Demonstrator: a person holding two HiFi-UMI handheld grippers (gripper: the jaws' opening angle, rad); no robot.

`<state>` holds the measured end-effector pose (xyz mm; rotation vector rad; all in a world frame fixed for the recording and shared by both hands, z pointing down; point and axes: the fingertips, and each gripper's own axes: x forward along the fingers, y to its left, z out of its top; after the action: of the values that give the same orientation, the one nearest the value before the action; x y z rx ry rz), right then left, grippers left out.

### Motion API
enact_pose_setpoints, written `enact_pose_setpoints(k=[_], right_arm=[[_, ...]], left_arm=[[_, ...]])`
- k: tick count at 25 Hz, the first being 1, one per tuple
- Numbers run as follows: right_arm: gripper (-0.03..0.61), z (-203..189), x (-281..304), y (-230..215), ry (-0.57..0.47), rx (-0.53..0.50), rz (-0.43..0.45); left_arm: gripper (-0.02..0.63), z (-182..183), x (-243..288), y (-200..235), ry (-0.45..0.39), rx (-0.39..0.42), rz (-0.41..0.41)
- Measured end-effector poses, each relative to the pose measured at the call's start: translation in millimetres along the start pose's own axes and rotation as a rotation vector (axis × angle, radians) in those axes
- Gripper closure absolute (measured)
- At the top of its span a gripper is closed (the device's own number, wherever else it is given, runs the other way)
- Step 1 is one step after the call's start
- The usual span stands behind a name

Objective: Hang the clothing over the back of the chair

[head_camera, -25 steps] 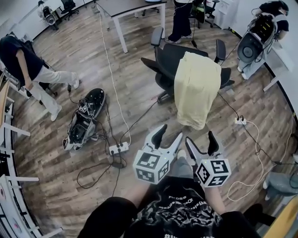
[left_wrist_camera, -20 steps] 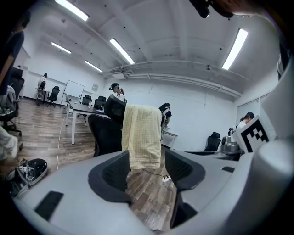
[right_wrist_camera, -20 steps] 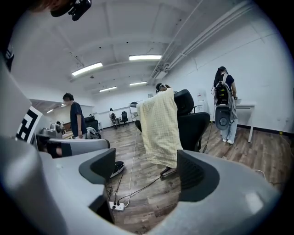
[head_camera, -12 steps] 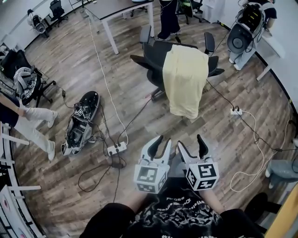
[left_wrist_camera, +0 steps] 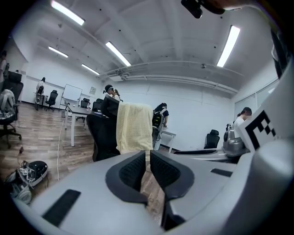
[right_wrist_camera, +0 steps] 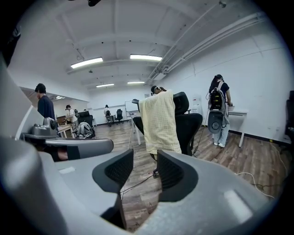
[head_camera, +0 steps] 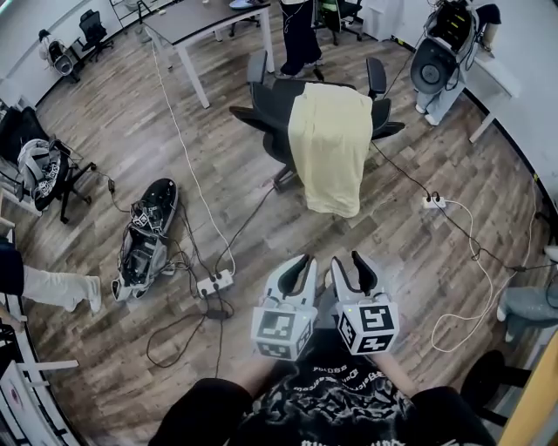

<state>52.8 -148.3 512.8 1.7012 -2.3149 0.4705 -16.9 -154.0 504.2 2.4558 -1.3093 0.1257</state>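
A pale yellow garment (head_camera: pixel 330 148) hangs draped over the back of a black office chair (head_camera: pixel 270 109) on the wood floor, well ahead of both grippers. My left gripper (head_camera: pixel 305 263) is low by my body; its jaws have just been closing and stand almost together with nothing between them. Beside it, my right gripper (head_camera: pixel 350 261) has also been closing, but a clear gap remains and it is empty. In the left gripper view the garment (left_wrist_camera: pixel 133 128) shows beyond the left gripper (left_wrist_camera: pixel 148 158). In the right gripper view the garment (right_wrist_camera: pixel 159 121) covers the chair (right_wrist_camera: pixel 188 124) beyond the right gripper (right_wrist_camera: pixel 146 163).
Cables and a power strip (head_camera: pixel 215 281) lie on the floor at my left front, near a black bag (head_camera: pixel 148 235). Another power strip (head_camera: pixel 433 201) with a white cable lies to the right. A table (head_camera: pixel 200 17) and a standing person (head_camera: pixel 296 35) are behind the chair.
Both grippers' jaws have narrowed, the left nearly to touching, and the two grippers have drawn closer together. The person at the left edge has walked mostly out of view.
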Motion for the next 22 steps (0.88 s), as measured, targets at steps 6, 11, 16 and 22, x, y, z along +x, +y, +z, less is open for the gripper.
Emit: enact_pose_setpoints(k=[6, 11, 16, 22], right_arm=[[0.540, 9, 4, 4, -0.031, 0.009, 0.009], [0.572, 10, 5, 9, -0.031, 0.004, 0.017], [0.574, 4, 8, 18, -0.011, -0.003, 0.015], [0.574, 5, 8, 16, -0.008, -0.015, -0.003]], left_arm=[[0.583, -2, 4, 6, 0.027, 0.008, 0.027], [0.589, 3, 6, 3, 0.020, 0.003, 0.010], [0.595, 0, 4, 7, 0.033, 0.010, 0.006], [0.595, -1, 8, 3, 0.046, 0.013, -0.013]])
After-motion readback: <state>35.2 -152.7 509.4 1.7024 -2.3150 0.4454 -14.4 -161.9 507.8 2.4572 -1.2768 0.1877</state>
